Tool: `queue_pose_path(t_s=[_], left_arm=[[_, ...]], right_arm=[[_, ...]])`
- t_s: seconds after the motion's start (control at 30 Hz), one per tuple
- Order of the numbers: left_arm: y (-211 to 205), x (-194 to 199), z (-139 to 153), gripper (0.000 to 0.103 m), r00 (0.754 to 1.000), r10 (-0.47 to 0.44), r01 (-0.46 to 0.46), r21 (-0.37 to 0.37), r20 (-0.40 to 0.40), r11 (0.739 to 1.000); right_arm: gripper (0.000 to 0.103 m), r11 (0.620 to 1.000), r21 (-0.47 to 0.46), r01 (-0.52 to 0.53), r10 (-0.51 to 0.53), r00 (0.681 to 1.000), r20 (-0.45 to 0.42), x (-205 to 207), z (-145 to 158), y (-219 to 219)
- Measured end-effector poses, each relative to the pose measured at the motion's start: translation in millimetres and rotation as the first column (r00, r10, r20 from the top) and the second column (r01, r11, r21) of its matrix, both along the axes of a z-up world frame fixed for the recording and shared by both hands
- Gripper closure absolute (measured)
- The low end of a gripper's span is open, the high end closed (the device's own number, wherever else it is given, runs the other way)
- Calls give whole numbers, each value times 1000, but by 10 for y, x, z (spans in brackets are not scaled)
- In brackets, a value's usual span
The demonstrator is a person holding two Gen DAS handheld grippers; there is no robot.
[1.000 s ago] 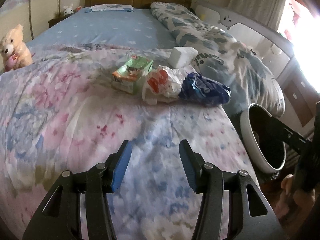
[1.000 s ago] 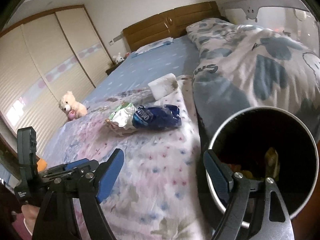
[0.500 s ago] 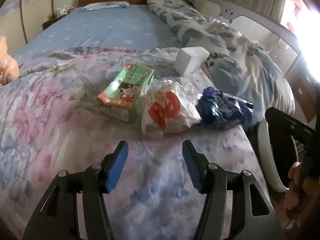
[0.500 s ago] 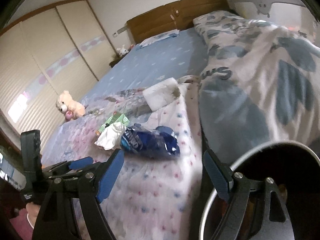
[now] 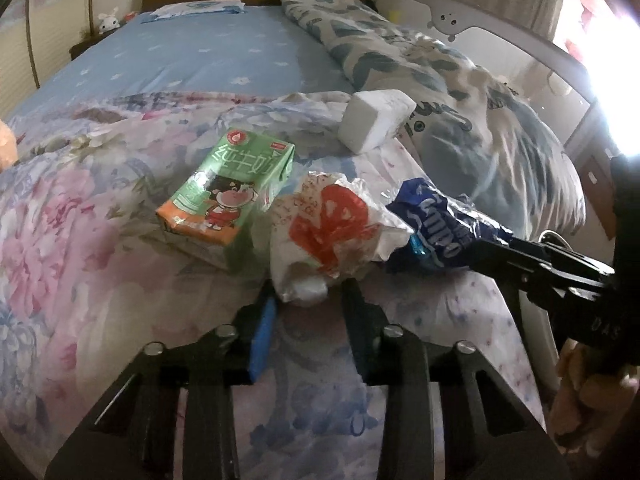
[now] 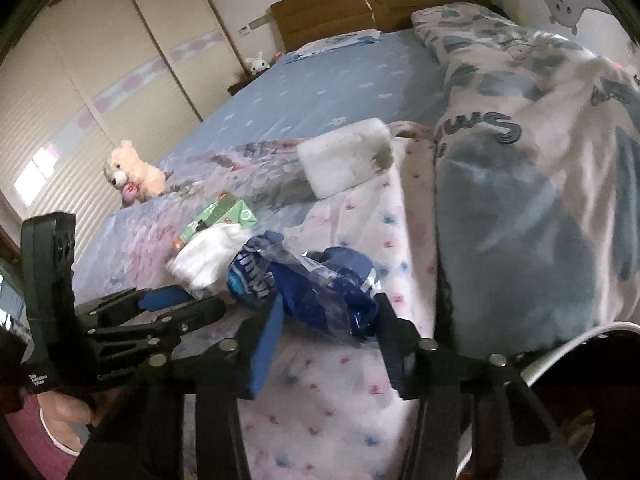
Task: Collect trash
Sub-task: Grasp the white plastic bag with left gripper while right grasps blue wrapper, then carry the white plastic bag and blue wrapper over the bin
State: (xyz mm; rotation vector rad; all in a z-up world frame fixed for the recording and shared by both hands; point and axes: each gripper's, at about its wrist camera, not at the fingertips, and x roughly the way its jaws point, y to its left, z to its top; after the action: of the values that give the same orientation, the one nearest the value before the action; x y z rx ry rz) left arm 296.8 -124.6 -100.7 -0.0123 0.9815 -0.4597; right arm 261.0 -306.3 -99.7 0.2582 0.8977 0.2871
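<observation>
A white plastic bag with red print (image 5: pixel 332 232) lies crumpled on the flowered bedspread (image 5: pixel 80 240). My left gripper (image 5: pixel 310 294) has its jaws closing, and the pads pinch the bag's near end. Right of it lies a blue crinkled wrapper (image 6: pixel 328 292). My right gripper (image 6: pixel 330 312) is closing too, with both pads against the wrapper's sides. The left gripper (image 6: pixel 192 304) shows in the right wrist view, nipping the white bag (image 6: pixel 208 264). A green milk carton (image 5: pixel 228 196) lies flat just left of the bag. A white block (image 5: pixel 376 120) rests farther back.
A rolled blue-and-white quilt (image 5: pixel 460 100) runs along the bed's right side. The rim of a dark bin (image 6: pixel 580 340) stands beside the bed at lower right. A teddy bear (image 6: pixel 132 172) sits at the far left edge. A hand (image 6: pixel 68 412) holds the left tool.
Both grippers have moved forward and down to the trash pile. Their jaws, wide before, have narrowed: the left onto the white bag's end, the right around the blue wrapper.
</observation>
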Motion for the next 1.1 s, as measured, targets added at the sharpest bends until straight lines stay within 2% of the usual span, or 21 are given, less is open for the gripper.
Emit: queue_pose_path(t_s=[0.07,0.17,0.47,0.7,1.1], left_arm=[[22,-19,9,86,1000,-6,6,-6,-5,1000],[68,-107,52,99,1000,-14,14,-15,3,1000],[272,-574,200,100,999,-8,10,-54,36,999],[467,-938,224,100,1000,14,-12,-83,23,996],[441,-1423,333,100,999,-21,26,-97,47,995]], right_arm=[[61,1000,9,3,-3,1000,0,-28,0,19],[63,999,35,22,-22,1000,-4,-95,4,15],[66,997,67,25,-27,999,24,-525,136,151],[66,993,105,62,-66,997,38,-902,189,157],[66,981,142,133,-141,989,47,-1409,219,104]])
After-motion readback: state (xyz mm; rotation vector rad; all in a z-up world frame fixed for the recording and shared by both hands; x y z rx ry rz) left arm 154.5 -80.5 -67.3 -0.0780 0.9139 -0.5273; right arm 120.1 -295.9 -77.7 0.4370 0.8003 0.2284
